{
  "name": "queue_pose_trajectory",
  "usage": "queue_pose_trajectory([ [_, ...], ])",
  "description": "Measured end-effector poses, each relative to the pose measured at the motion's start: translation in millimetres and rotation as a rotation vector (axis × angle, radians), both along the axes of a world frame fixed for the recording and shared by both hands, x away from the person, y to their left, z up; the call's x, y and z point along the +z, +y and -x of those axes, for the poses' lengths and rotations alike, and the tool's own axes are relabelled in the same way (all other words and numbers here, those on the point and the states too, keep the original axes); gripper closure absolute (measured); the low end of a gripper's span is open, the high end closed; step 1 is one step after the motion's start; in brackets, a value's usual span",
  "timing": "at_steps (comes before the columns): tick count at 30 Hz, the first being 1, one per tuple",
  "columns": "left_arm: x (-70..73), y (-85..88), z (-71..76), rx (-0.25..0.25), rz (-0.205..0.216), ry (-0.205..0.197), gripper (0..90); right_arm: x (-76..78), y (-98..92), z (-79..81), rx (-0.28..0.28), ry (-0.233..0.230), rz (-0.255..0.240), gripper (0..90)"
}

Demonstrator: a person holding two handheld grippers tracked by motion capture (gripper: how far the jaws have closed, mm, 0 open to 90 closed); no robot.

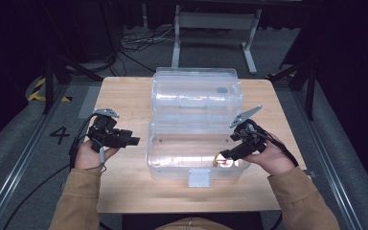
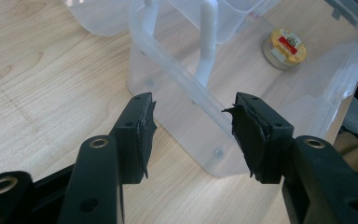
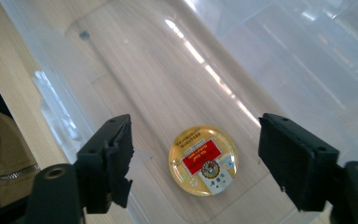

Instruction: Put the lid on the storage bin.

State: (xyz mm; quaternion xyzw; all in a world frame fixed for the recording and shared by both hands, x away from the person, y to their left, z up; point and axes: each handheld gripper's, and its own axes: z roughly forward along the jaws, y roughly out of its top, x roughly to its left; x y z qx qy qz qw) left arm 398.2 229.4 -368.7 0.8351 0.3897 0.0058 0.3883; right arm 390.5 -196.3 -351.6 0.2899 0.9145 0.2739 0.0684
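The right gripper has its jaws wide apart, gripping nothing, above a round yellow tin that lies flat on the floor of the clear box, near its right end. The left gripper is also wide and empty, just outside the box's left wall. The box sits with its lid swung back on the wooden table.

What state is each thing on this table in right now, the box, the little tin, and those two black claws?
Clear plastic box: open, lid swung back flat on the table.
Lid: lying open behind the box.
Round tin: lying flat on the box floor, label up, closed, not held.
Left gripper: open, empty, beside the box.
Right gripper: open, above the tin, not touching it.
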Motion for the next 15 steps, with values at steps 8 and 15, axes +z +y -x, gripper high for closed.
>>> queue_pose_trajectory([
  [8,8.7,-11.1,7.9,-0.045,0.002,-0.026,48.9,13.7,-4.5,-2.1,-0.006,-0.034,-0.057,35.0],
  [15,14.0,-28.5,14.4,-0.114,-0.004,-0.046,48.2,24.6,-6.6,-4.6,0.007,-0.047,-0.088,40.1],
])
